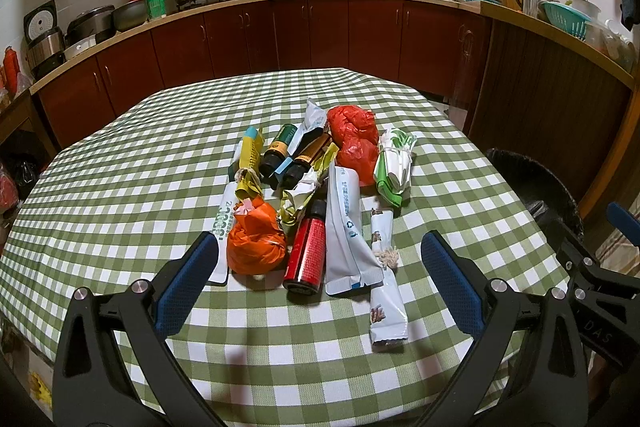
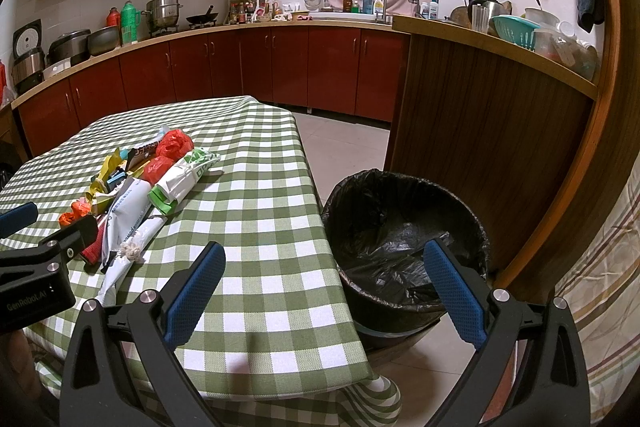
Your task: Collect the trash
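Observation:
A pile of trash lies mid-table on the green checked cloth: an orange crumpled bag, a red can, white pouches, a long white wrapper, dark bottles, a red plastic bag and a green-white packet. My left gripper is open just in front of the pile, holding nothing. My right gripper is open and empty over the table's right edge, beside the black-lined trash bin. The pile lies to its left.
The bin stands on the floor right of the table, against a wooden counter panel. Dark red cabinets and a cluttered worktop run behind. The left gripper's body shows at the right view's left edge. A striped fabric is at far right.

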